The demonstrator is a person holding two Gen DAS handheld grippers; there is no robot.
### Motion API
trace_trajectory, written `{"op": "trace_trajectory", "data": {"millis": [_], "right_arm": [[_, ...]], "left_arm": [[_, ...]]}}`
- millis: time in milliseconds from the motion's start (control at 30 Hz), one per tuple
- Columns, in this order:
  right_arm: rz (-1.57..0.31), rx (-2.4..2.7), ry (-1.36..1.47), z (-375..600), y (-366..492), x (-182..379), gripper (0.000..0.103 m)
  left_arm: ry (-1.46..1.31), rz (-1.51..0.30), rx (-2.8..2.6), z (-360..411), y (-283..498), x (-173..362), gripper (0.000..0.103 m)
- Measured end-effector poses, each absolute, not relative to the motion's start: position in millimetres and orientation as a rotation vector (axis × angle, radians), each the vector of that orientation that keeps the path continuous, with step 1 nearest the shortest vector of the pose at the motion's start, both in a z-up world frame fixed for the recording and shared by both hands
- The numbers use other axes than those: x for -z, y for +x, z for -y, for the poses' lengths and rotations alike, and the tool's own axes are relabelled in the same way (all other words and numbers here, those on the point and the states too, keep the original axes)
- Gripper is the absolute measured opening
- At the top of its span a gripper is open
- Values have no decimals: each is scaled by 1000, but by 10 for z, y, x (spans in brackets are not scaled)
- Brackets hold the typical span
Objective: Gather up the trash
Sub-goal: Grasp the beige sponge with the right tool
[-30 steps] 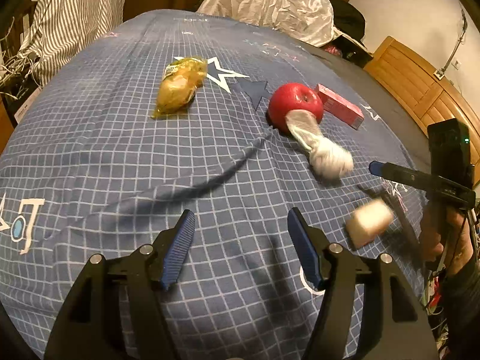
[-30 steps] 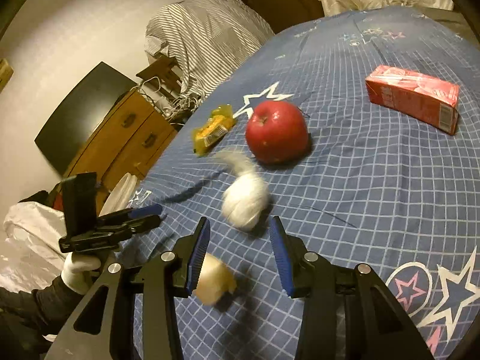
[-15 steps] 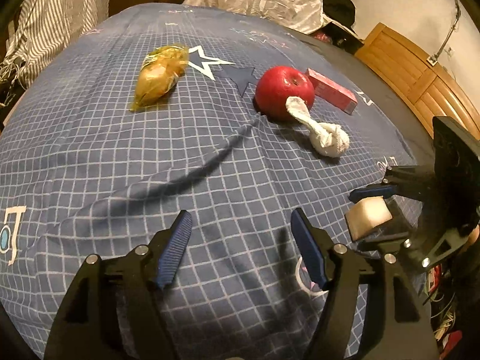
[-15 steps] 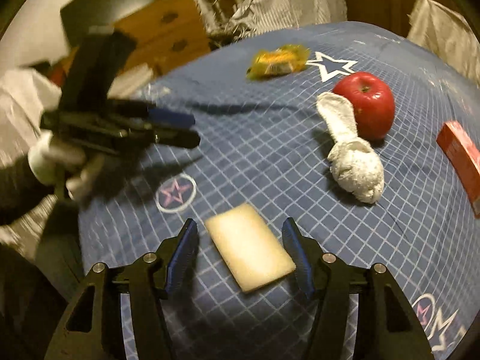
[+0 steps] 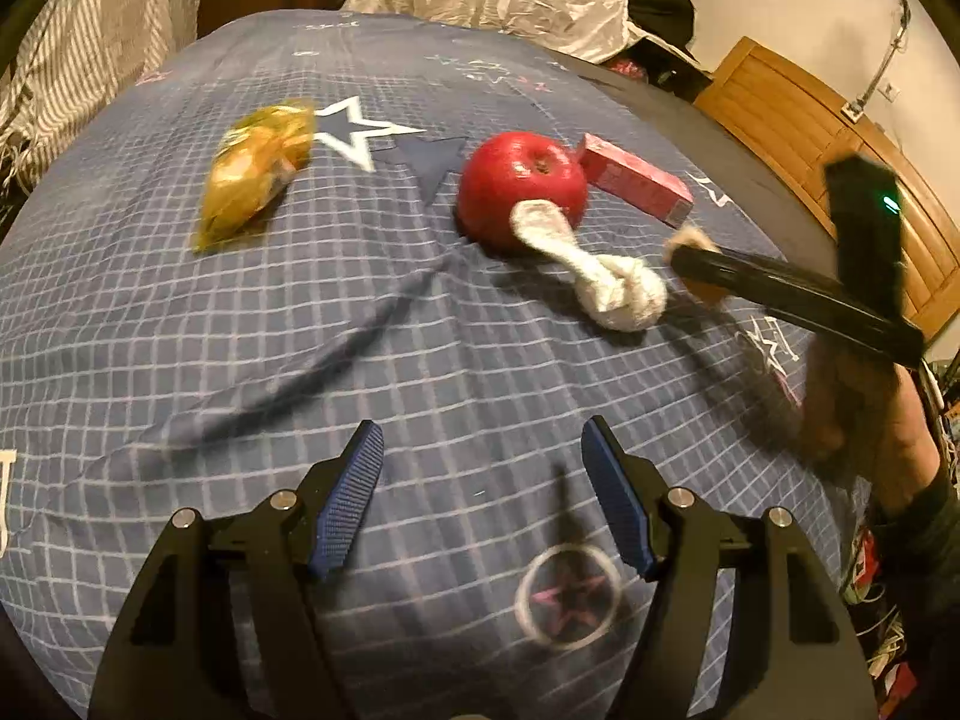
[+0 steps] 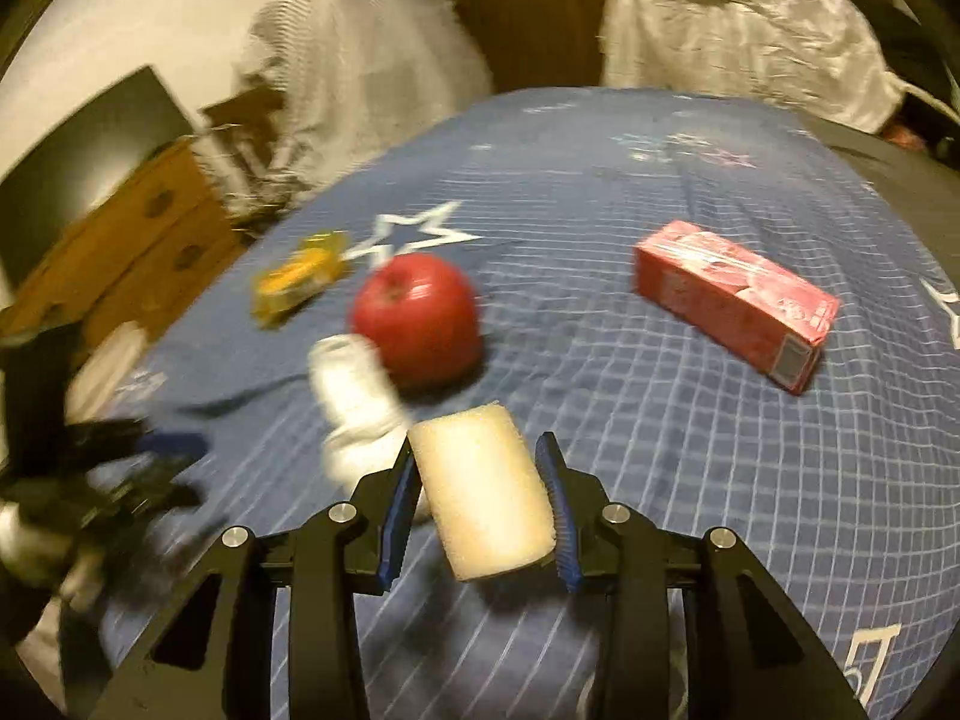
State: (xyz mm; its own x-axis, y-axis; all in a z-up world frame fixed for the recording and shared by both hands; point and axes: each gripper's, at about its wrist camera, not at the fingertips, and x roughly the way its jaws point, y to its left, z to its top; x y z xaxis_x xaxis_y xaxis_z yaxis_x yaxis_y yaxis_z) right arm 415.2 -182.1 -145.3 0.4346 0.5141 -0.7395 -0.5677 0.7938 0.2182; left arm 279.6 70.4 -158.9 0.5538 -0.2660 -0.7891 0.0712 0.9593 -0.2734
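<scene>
Right wrist view: right gripper (image 6: pixel 480 501) jaws are gripping the sponge (image 6: pixel 483 495).
Left gripper (image 5: pixel 480 501) jaws are hanging open, empty; wrapper (image 5: pixel 255 174), sock (image 5: pixel 612 282) and carton (image 6: pixel 735 303) are lying uncollected on the bed (image 5: pixel 180 312).

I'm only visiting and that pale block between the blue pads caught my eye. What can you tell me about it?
The sponge is a pale cream slab with rounded corners and a slightly fuzzy, porous look. The right gripper holds it between its blue pads, one pad against each long side, above the blue checked bedspread. It tilts a little, its far end toward the apple. The left wrist view shows only a blurred glimpse.
</scene>
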Motion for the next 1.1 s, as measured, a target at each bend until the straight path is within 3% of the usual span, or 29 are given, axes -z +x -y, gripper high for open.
{"op": "trace_trajectory", "data": {"millis": [133, 233, 500, 900, 967, 1100], "right_arm": [[-939, -700, -111, 1544, 4110, 1535, 40], [-988, -819, 46, 1569, 4019, 1482, 40], [-940, -615, -10, 2096, 4033, 1478, 40], [-924, -599, 46, 2362, 3971, 1687, 41], [-915, -602, 45, 2348, 3953, 1686, 41], [-892, -587, 27, 2312, 3910, 1659, 41]], "left_arm": [[-202, -963, 233, -526, 2827, 1562, 66], [-209, -964, 244, -481, 2831, 1587, 66], [-310, -936, 244, -243, 3001, 1592, 76], [-344, -923, 102, 159, 3531, 1676, 76], [-367, -931, 70, 126, 3584, 1741, 71], [-362, -939, 81, 121, 3596, 1799, 43]]}}
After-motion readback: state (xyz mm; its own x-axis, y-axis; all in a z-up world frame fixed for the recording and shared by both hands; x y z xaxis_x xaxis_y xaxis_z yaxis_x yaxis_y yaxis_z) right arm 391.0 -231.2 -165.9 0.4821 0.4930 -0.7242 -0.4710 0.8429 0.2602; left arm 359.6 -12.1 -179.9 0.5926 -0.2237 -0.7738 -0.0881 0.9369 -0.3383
